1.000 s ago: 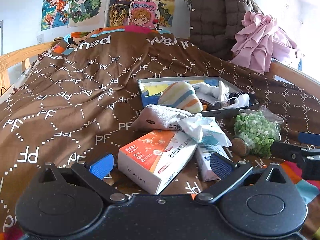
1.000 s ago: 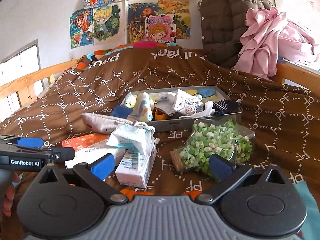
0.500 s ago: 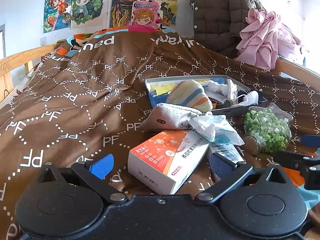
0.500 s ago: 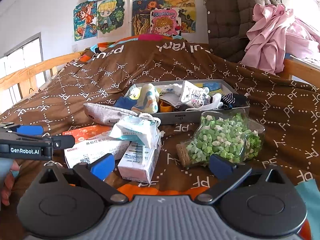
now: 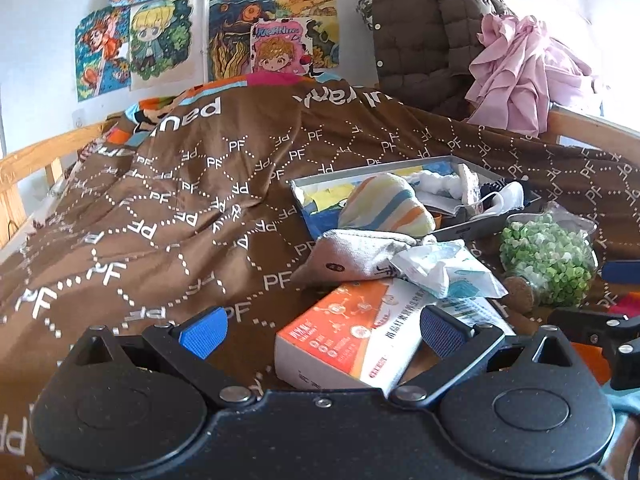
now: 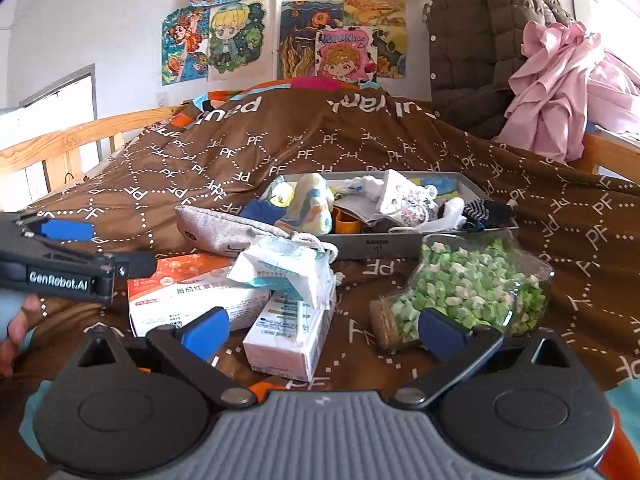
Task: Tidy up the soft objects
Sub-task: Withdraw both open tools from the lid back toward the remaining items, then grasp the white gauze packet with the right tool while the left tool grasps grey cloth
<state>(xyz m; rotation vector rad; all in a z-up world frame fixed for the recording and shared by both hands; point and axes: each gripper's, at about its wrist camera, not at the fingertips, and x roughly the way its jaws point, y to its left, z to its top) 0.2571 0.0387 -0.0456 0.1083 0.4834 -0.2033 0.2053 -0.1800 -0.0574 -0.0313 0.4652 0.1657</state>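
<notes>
a brown blanket (image 6: 520, 208) covers the bed. toward its far middle sits a grey tray (image 6: 404, 242) piled with socks and small cloths. a grey pouch (image 5: 352, 254) leans on the tray's near edge, touching an orange box (image 5: 340, 340). left gripper (image 5: 320, 330) and right gripper (image 6: 322, 330) both gape wide, holding nothing.
</notes>
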